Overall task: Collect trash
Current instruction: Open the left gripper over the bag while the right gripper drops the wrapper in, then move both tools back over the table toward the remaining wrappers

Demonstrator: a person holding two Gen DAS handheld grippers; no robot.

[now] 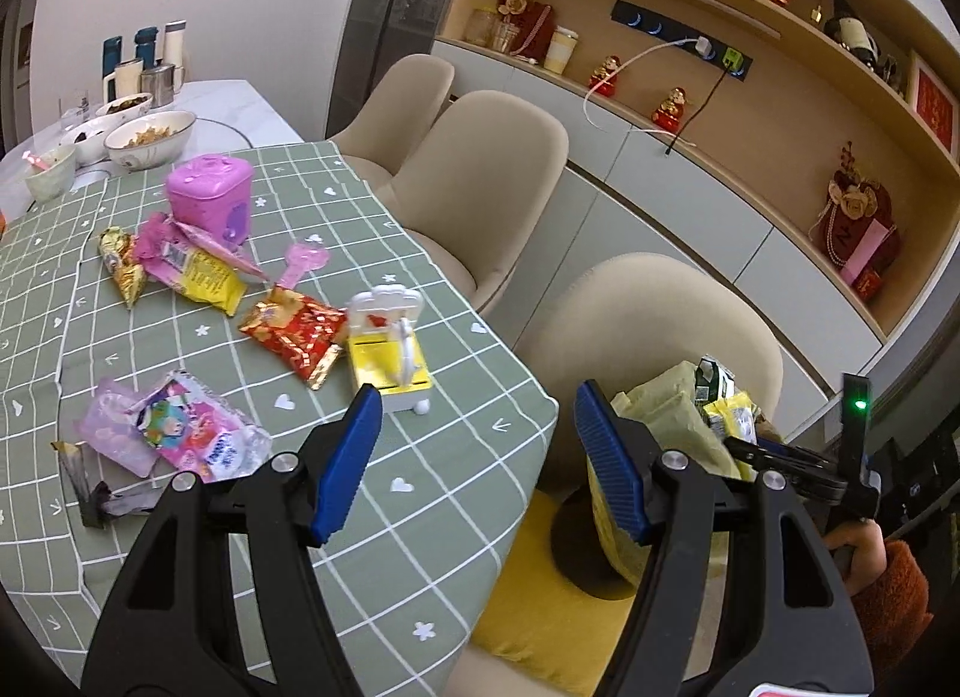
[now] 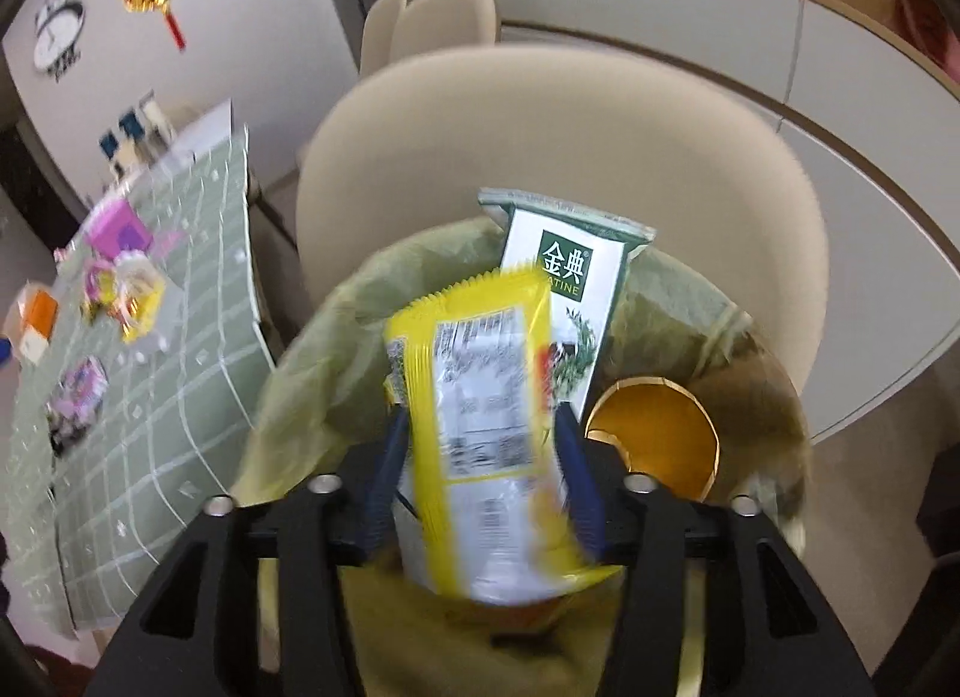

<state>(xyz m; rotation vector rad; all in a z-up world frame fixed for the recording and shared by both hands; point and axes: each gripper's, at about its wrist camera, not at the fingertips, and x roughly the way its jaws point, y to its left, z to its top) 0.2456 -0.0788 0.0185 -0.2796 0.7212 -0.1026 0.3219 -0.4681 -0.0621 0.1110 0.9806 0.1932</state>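
My right gripper (image 2: pixel 480 421) points down into a bin lined with a pale green bag (image 2: pixel 312 349). A yellow snack wrapper (image 2: pixel 480 397) hangs blurred between its blue pads, which stand apart and do not seem to press on it. A green-and-white milk carton (image 2: pixel 564 289) and a gold tube (image 2: pixel 660 439) stick up in the bin. My left gripper (image 1: pixel 477 397) is open and empty over the table's near edge. On the green checked cloth (image 1: pixel 420 517) lie a red-gold wrapper (image 1: pixel 294 331), a yellow-pink wrapper (image 1: pixel 204 271), a gold wrapper (image 1: pixel 123 265) and a pink packet (image 1: pixel 174 433).
A pink box (image 1: pixel 210 193) and a yellow-white toy (image 1: pixel 390 355) stand among the wrappers. Bowls (image 1: pixel 150 136) and cups sit at the table's far end. Beige chairs (image 1: pixel 480 175) line the table's right side; the bin (image 1: pixel 666 415) stands by the nearest one. Shelves run along the wall.
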